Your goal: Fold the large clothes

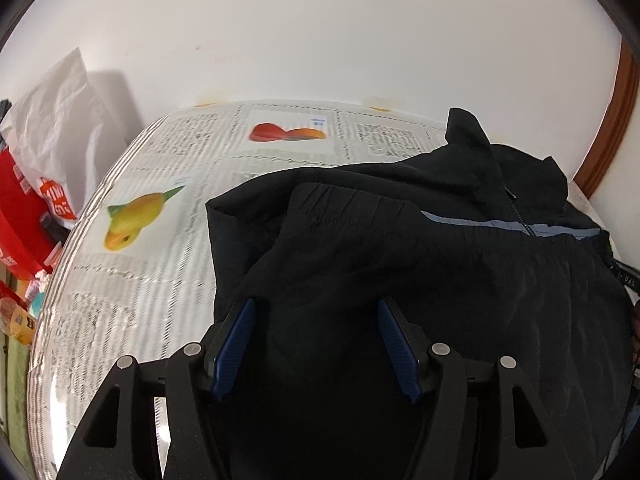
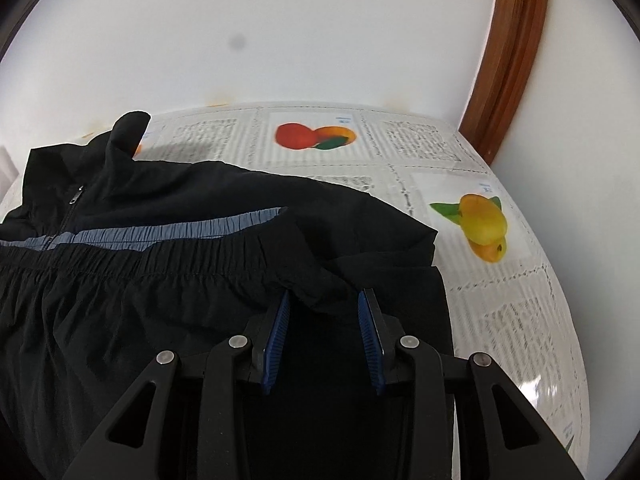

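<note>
The black jacket (image 1: 400, 248) lay folded across the lower centre and right of the left view on the fruit-print tablecloth (image 1: 132, 264), with the left gripper (image 1: 316, 312) gaping over it, while the right gripper (image 2: 323, 300) stood part-open around a fabric fold, grip unclear.

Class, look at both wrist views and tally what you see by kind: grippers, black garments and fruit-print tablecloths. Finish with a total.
Grippers: 2 (left gripper, right gripper)
Black garments: 1 (black jacket)
Fruit-print tablecloths: 1 (tablecloth)
Total: 4
</note>
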`<state>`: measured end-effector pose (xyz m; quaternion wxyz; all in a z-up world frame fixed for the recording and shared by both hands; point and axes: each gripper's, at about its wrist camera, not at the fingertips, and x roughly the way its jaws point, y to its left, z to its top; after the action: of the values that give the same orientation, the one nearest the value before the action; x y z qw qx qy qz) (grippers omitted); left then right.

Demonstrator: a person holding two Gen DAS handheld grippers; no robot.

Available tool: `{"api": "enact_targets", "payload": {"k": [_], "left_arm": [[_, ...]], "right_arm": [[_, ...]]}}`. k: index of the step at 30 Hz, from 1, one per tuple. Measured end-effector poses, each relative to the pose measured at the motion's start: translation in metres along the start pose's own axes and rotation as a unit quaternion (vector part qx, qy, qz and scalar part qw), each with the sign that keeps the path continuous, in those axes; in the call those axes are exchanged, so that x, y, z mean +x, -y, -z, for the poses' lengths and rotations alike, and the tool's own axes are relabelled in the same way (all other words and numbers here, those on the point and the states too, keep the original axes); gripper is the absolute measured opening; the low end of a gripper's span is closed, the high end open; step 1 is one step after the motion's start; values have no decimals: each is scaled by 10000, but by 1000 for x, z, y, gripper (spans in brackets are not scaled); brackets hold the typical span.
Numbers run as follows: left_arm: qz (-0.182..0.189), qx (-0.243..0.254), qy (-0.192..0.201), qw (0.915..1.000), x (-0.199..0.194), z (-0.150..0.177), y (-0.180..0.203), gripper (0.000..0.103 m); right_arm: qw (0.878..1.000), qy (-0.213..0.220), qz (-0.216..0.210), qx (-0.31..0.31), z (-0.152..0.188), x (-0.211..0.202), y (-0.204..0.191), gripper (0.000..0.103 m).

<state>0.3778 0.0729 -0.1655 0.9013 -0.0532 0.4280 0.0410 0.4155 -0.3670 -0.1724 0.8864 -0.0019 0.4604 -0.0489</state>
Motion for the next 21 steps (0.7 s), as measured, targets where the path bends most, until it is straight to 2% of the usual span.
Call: {"api": "enact_targets", "payload": {"k": [5, 9, 12, 15, 17, 19, 21], "left_arm": [[-13, 45, 19, 10000, 3, -2, 9, 62], [-48, 71, -29, 10000, -2, -2, 10, 62], [75, -9, -128, 9999, -15, 1, 5, 62], [235, -69, -142, 9996, -33, 7, -1, 62], [230, -52, -81, 9997, -46, 15, -5, 64], [213, -57, -43, 9997, -61, 29, -11, 65], [289, -130, -52, 9995, -74, 44, -22, 65]], "right_arm": [[10000, -1, -25, 73, -2, 4, 12, 34], [9993, 84, -243, 264, -1, -3, 22, 36], [9988, 225, -48, 432, -1, -24, 24, 37], [9987, 464, -70, 189, 3, -61, 3, 41], [9979, 589, -271, 87, 9, -85, -19, 47], [9972, 590, -467, 26, 15, -98, -41, 47], [9953, 455, -848, 51, 26, -105, -69, 48]]}}
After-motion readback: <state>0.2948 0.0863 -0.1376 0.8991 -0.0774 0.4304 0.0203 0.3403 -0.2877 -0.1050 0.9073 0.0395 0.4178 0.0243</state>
